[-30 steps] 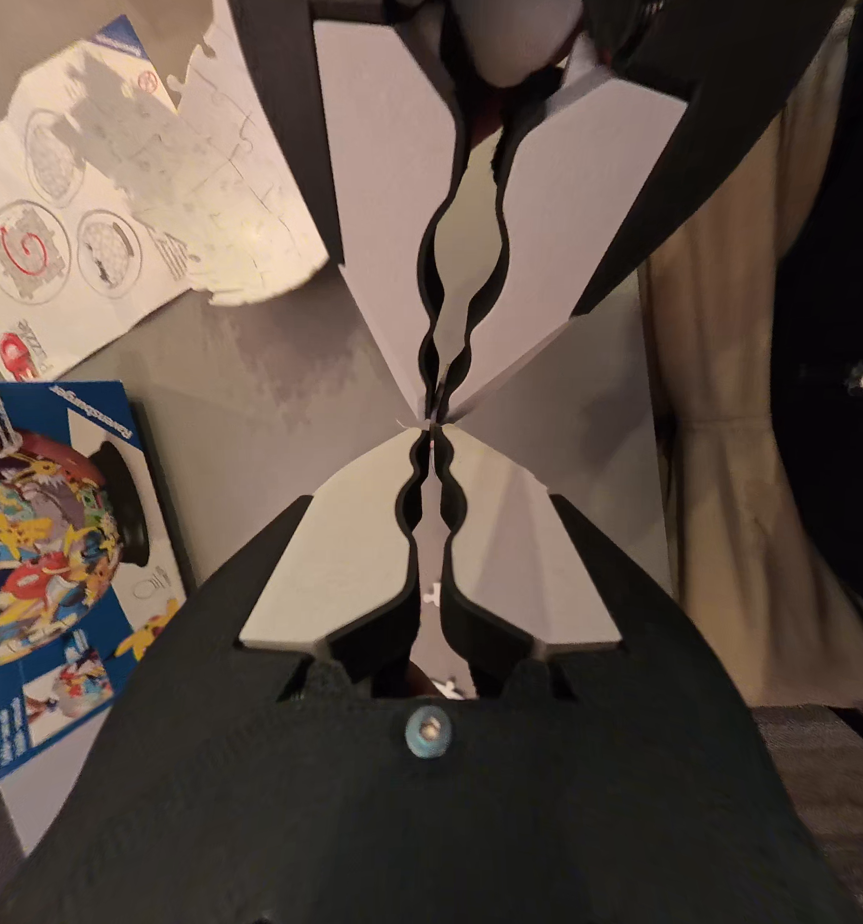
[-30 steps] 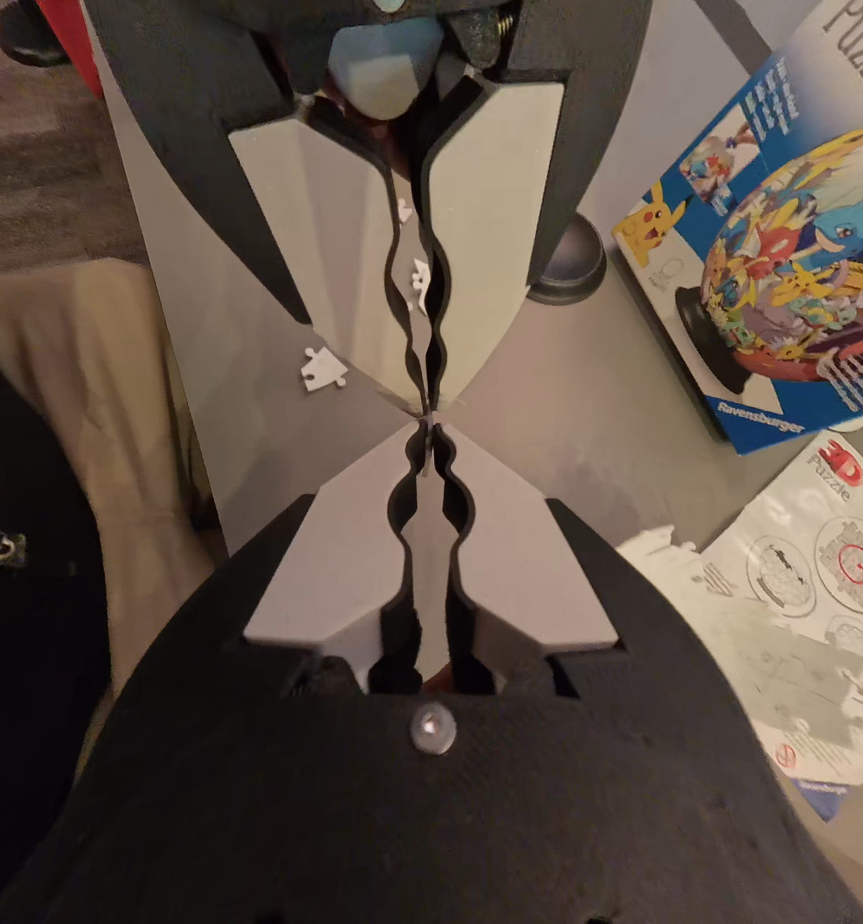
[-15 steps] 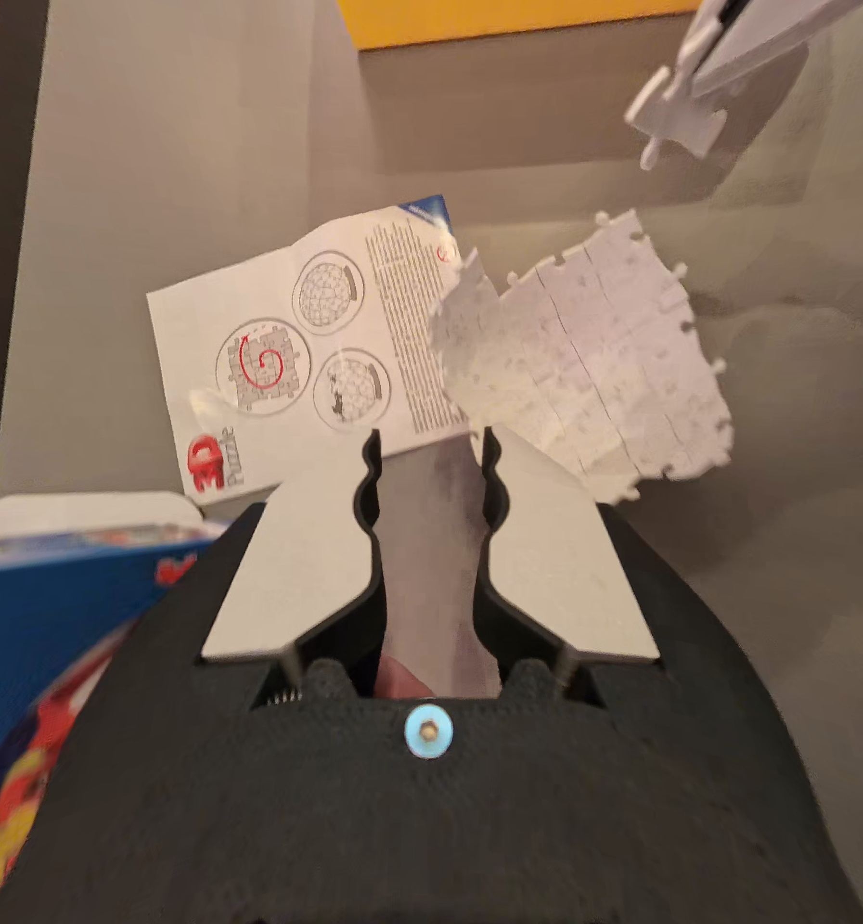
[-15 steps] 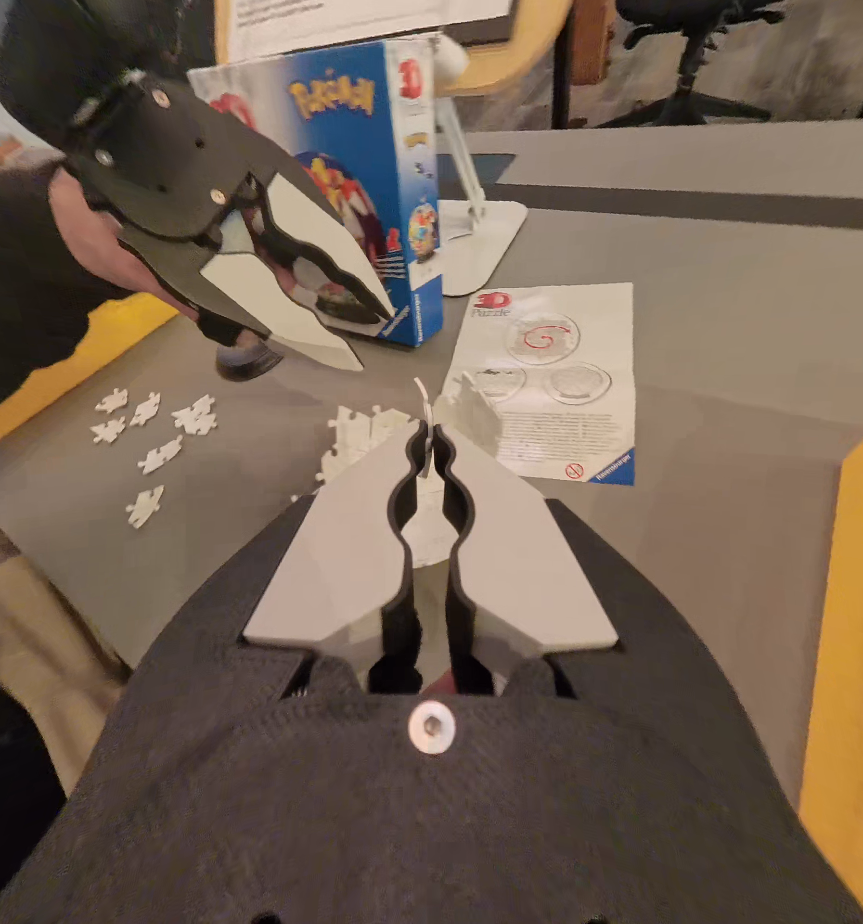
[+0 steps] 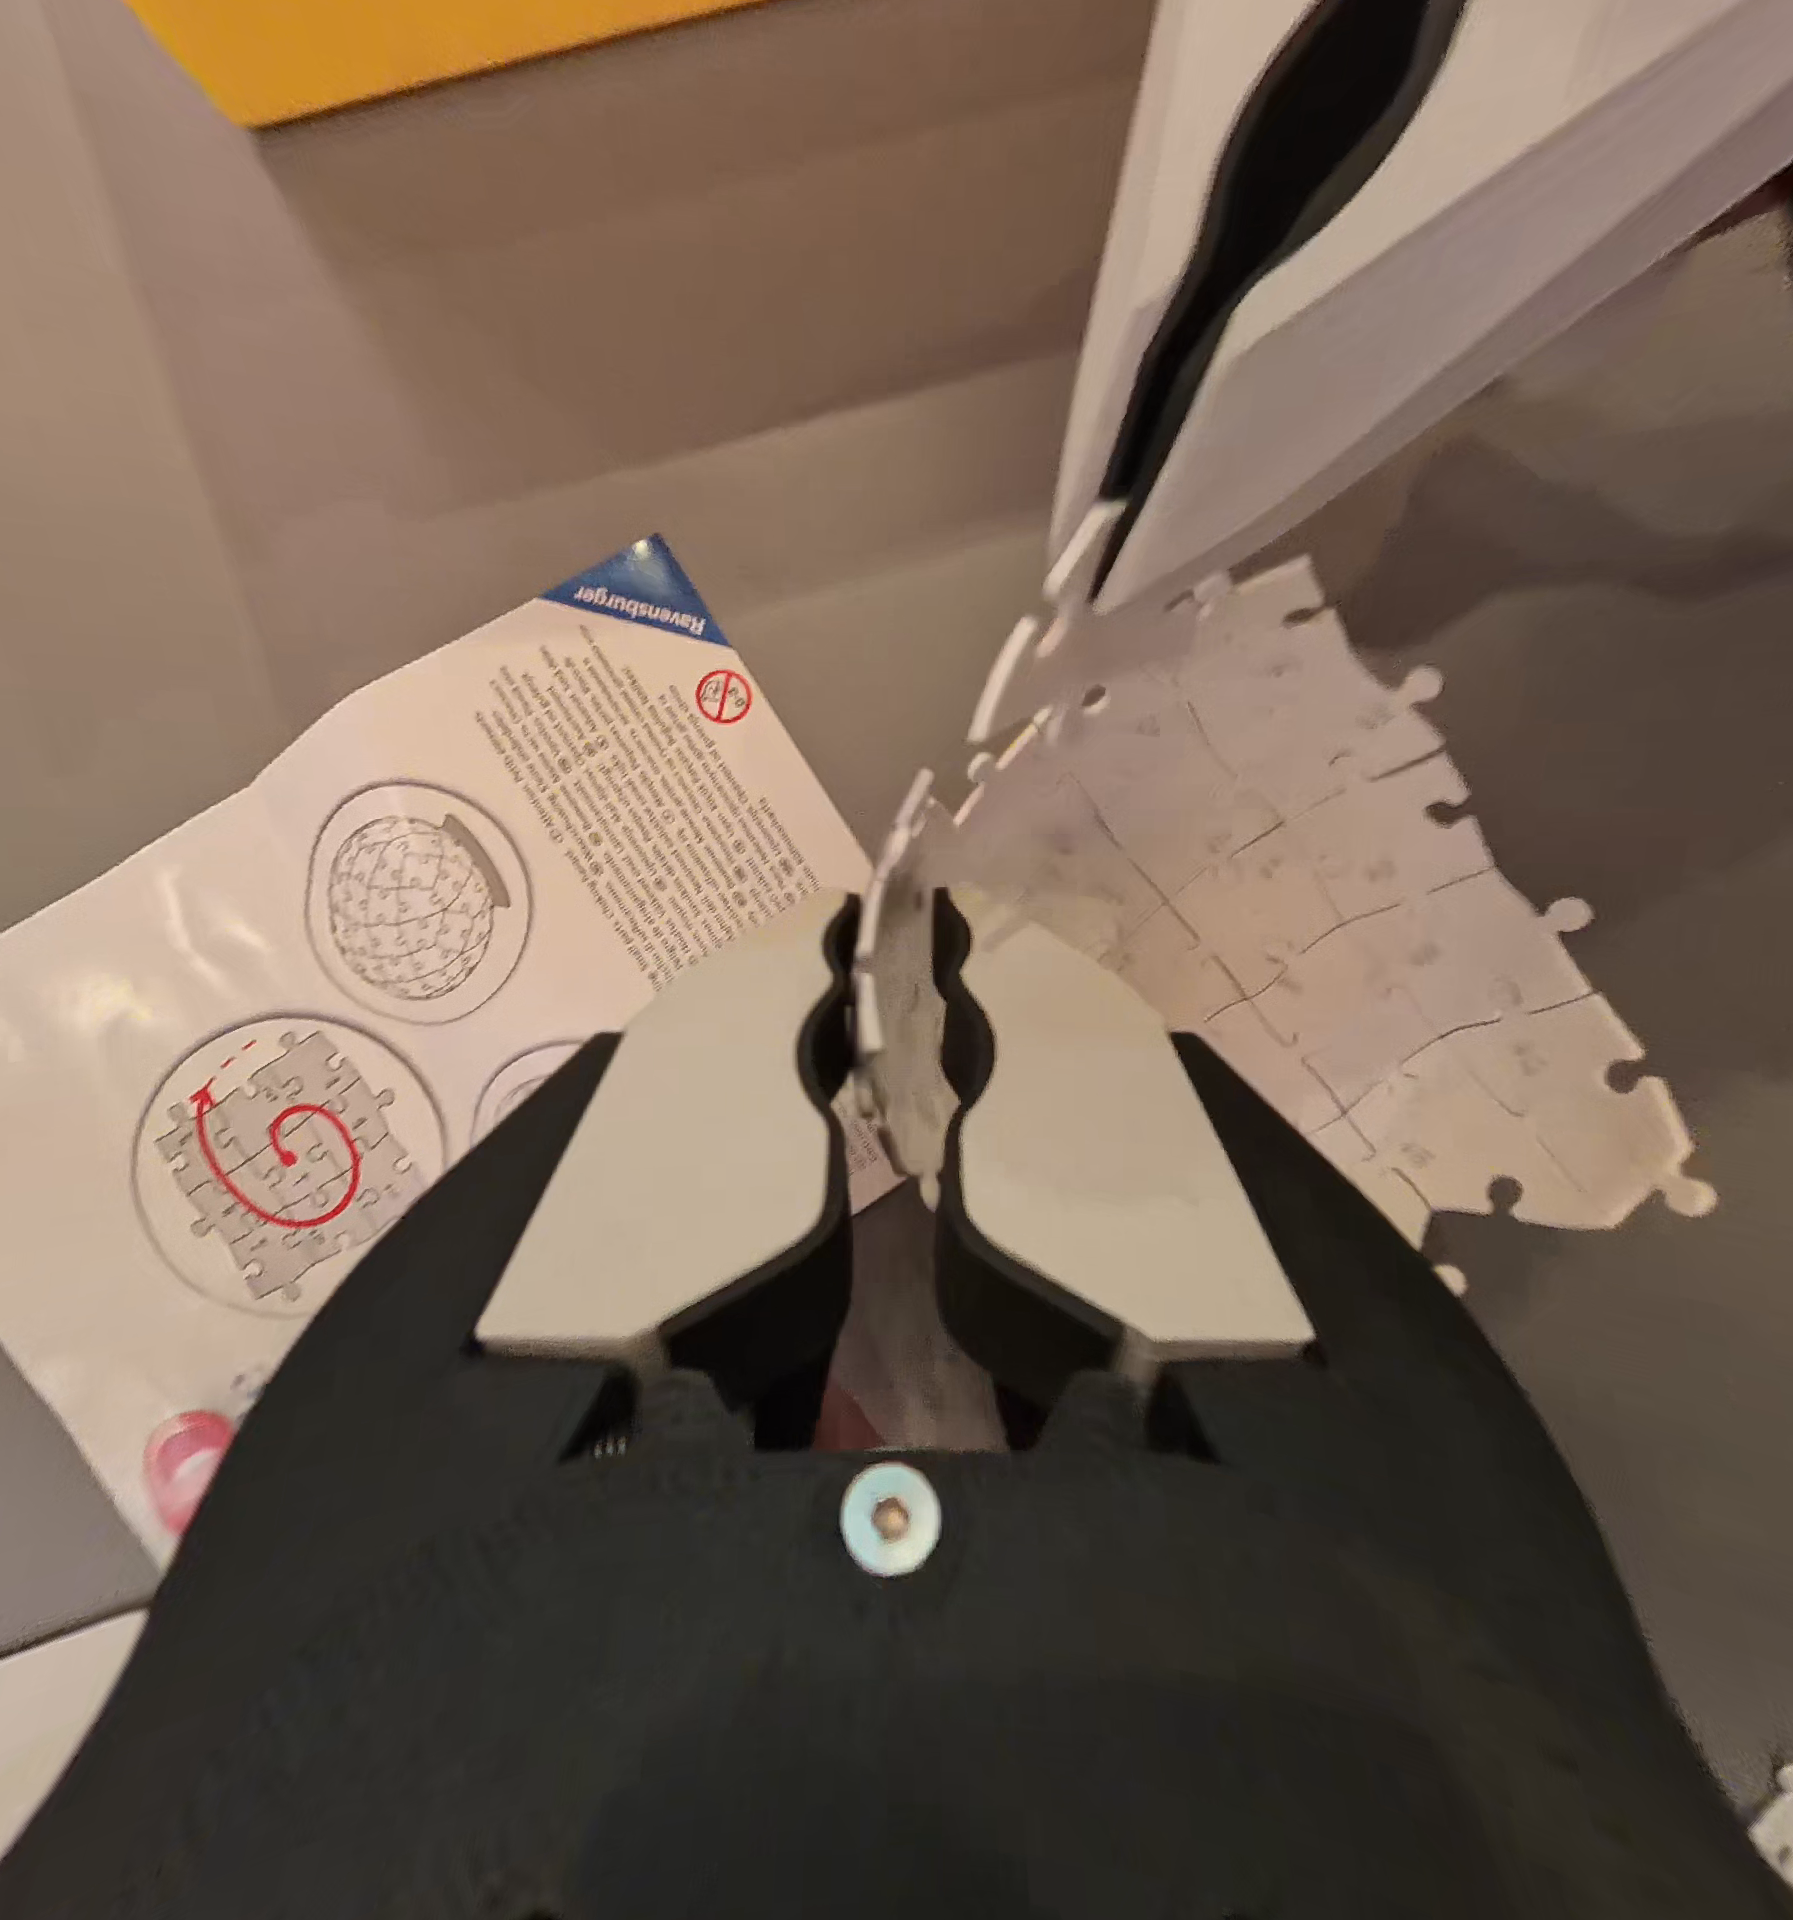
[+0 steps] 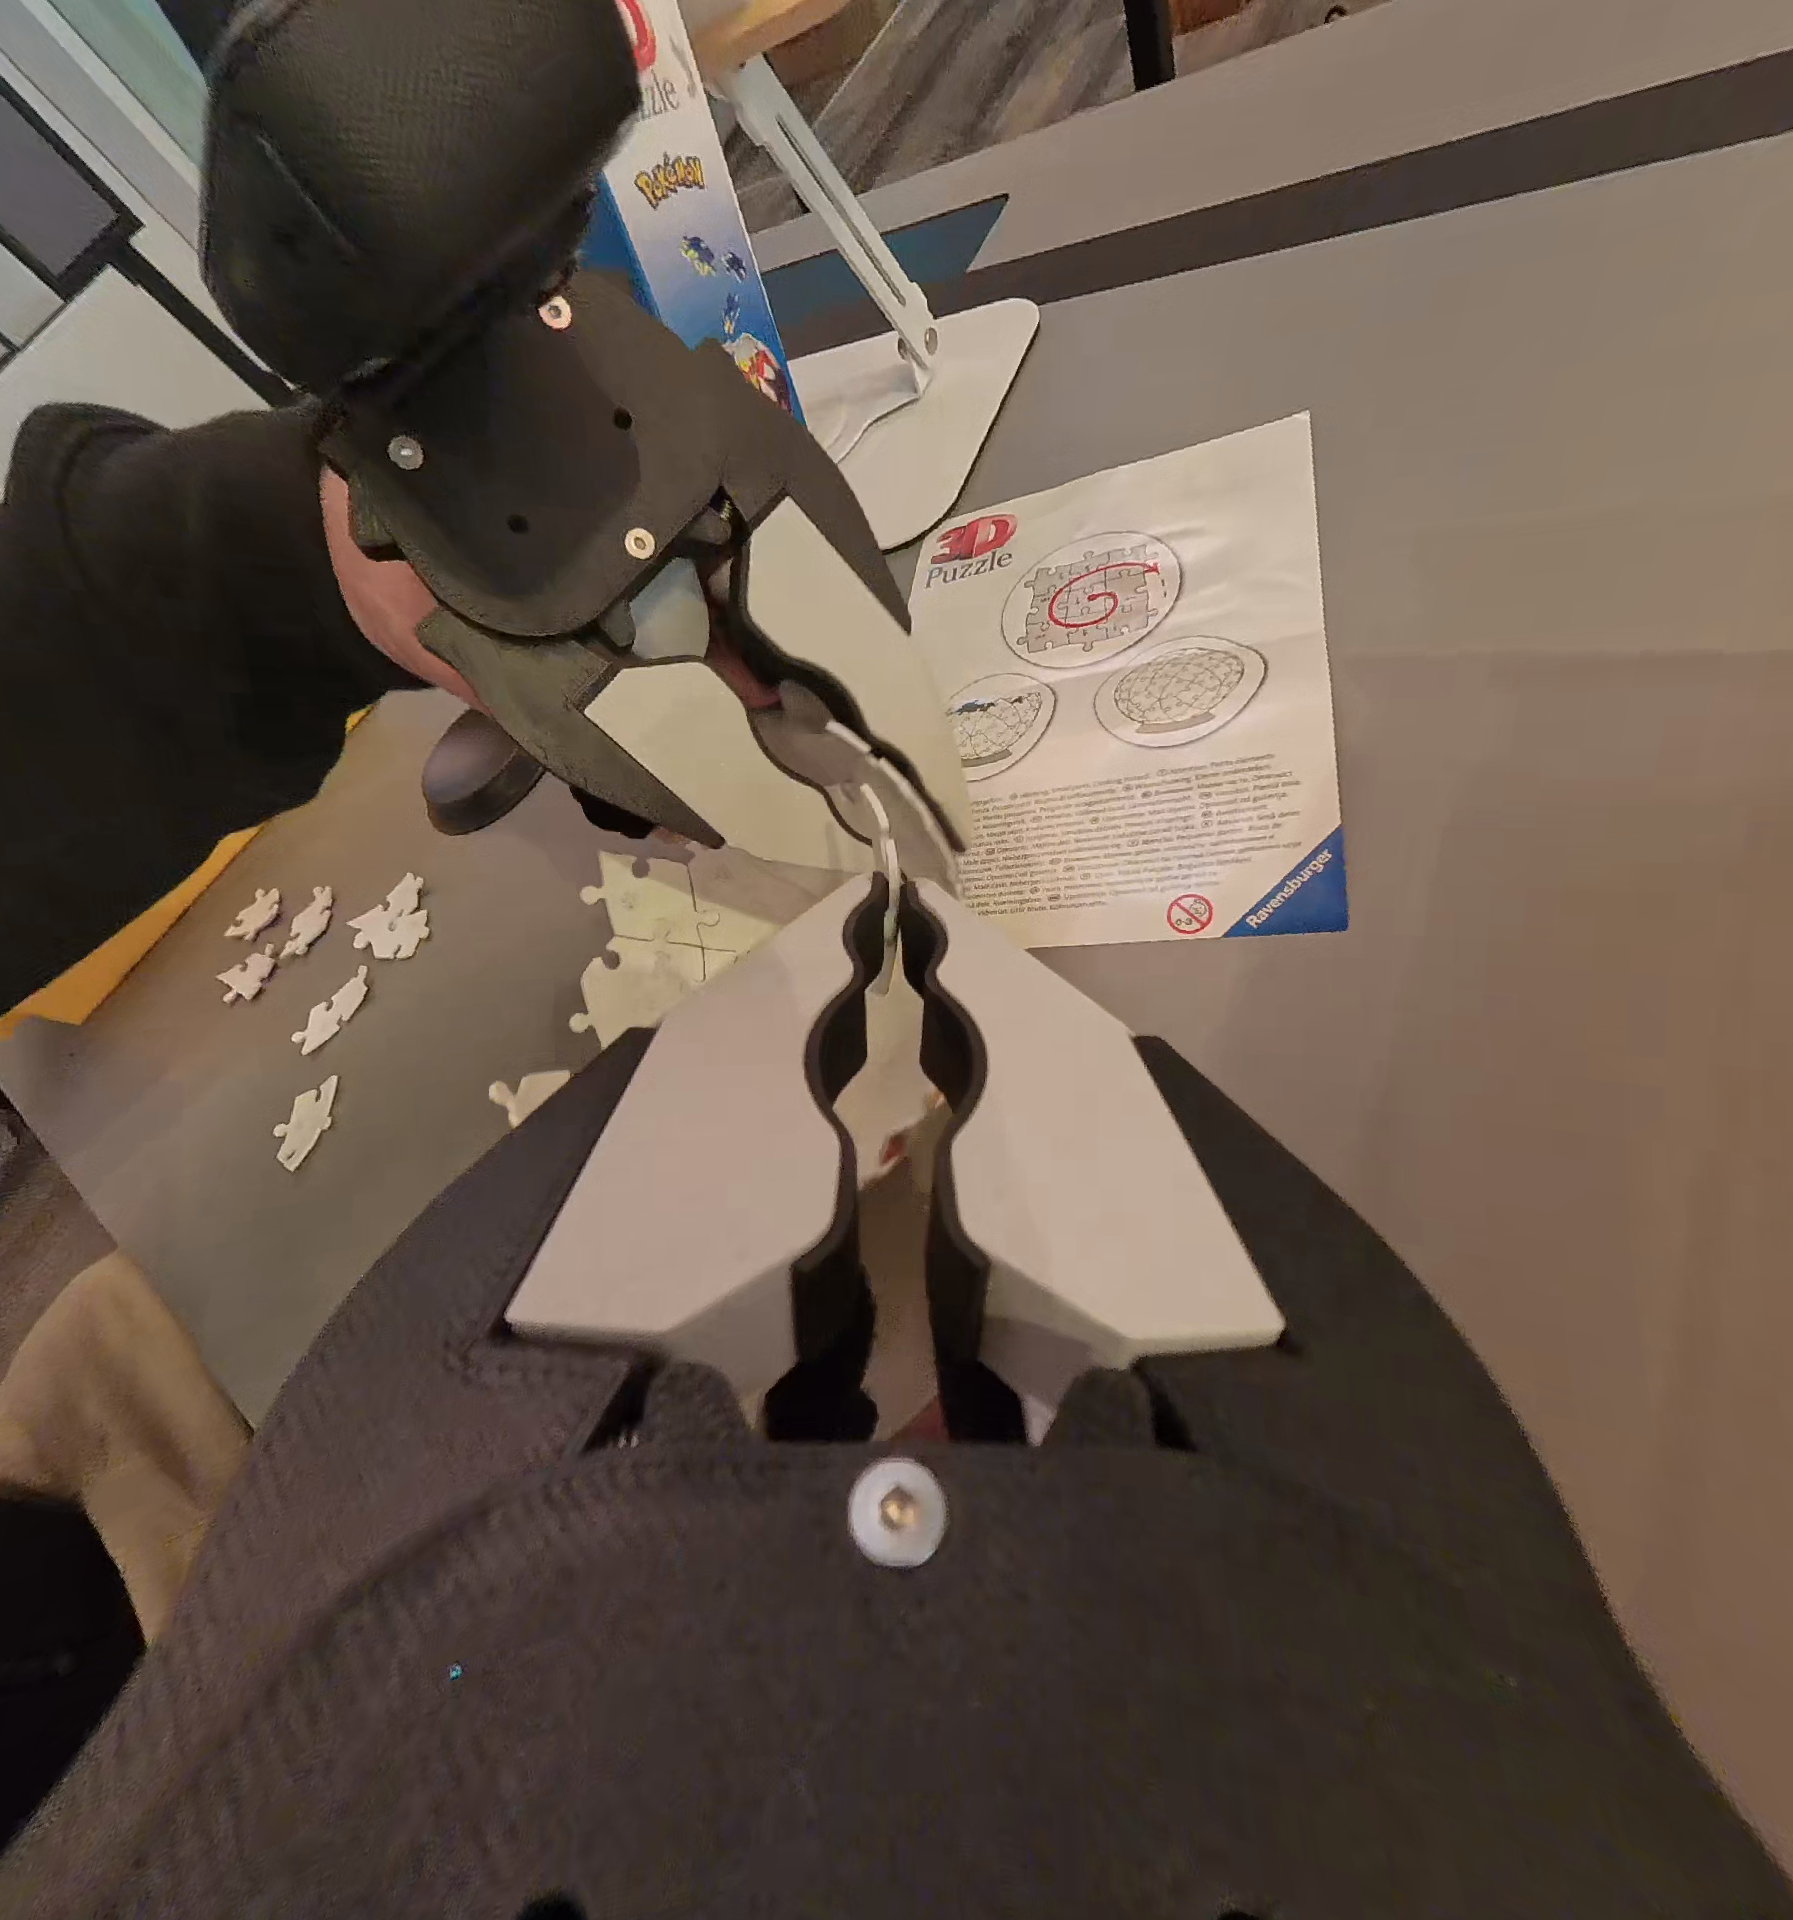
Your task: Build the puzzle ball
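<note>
Left hand-held gripper (image 5: 897, 935) is now clamped on the assembled puzzle sheet's (image 5: 1287, 935) edge, no longer tip-to-tip; joining can begin. From the right view, right hand-held gripper (image 6: 890, 914) is seen pinching a single piece (image 6: 884, 940), brought over the table (image 6: 1546, 727).

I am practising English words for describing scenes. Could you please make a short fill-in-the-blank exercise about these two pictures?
1. The left gripper is shut on the edge of the assembled ____ panel.
2. The right gripper holds a single puzzle ____.
3. The instruction sheet lies flat on the ____ table.
4. The loose pieces on the table are all ____ in colour.

Missing words: puzzle; piece; grey; white
</note>
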Available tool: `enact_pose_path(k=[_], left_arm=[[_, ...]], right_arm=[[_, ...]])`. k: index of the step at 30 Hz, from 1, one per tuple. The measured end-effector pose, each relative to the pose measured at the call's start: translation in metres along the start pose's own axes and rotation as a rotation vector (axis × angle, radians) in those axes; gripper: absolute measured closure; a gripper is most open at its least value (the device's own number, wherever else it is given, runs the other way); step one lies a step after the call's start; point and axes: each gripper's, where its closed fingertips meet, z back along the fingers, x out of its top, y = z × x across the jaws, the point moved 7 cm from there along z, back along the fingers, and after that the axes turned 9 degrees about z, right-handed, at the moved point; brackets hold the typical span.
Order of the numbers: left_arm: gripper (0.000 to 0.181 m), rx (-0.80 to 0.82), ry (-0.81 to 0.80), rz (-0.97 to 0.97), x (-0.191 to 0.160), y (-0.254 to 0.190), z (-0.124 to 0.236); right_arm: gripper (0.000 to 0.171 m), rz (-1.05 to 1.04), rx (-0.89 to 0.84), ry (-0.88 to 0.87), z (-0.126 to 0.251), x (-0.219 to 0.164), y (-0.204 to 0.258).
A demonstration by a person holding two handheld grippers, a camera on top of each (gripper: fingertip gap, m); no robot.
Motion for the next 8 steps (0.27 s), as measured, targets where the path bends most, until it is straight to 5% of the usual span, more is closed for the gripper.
enact_pose_path(k=[8], left_arm=[[0.176,-0.036,-0.041,0.123,-0.01,-0.004,0.003]], right_arm=[[0.171,-0.001,0.022,0.018,-0.012,-0.006,-0.006]])
